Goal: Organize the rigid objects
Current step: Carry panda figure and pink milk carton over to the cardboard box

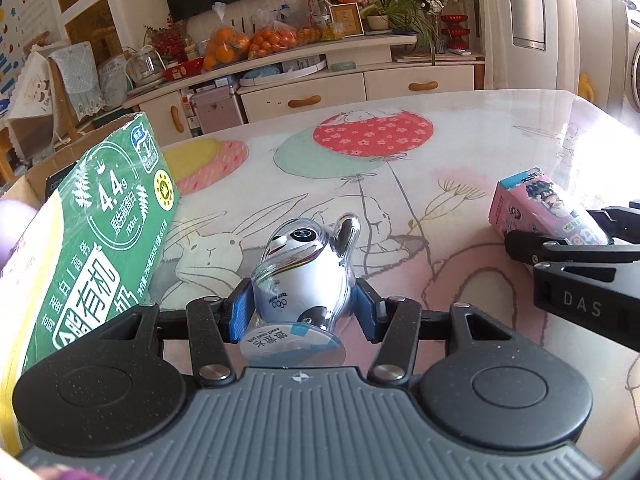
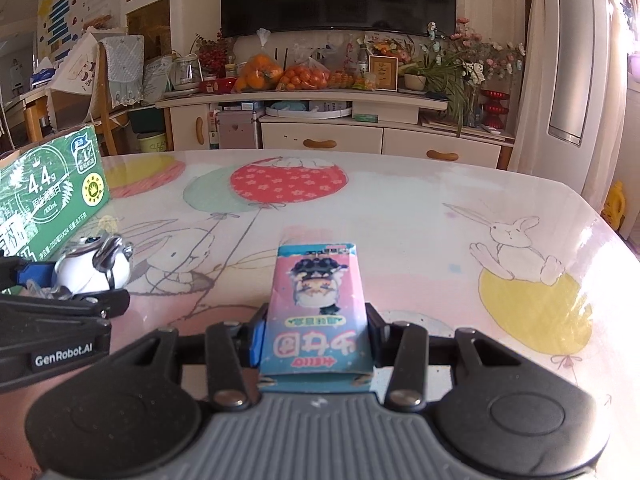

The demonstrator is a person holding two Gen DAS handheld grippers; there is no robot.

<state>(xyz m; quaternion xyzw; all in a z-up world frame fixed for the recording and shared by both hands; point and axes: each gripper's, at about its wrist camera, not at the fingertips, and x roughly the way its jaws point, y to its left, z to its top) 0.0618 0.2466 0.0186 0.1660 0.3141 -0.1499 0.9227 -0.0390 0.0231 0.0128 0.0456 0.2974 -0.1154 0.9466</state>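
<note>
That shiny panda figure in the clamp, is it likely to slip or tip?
Probably slippery: the panda figure has a glossy, rounded clear shell, and the left gripper squeezes only its lower body. Set down, its flat round base should likely steady it.

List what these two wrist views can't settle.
- Green carton: inside hidden by its own wall, left wrist view; cut off by left edge in both.
- Pink box: underside hidden, right wrist view.
- Panda figure: base text too blurred, left wrist view.

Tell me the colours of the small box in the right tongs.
Pink and light blue box, cartoon figure printed on it; right wrist view shows it best.
</note>
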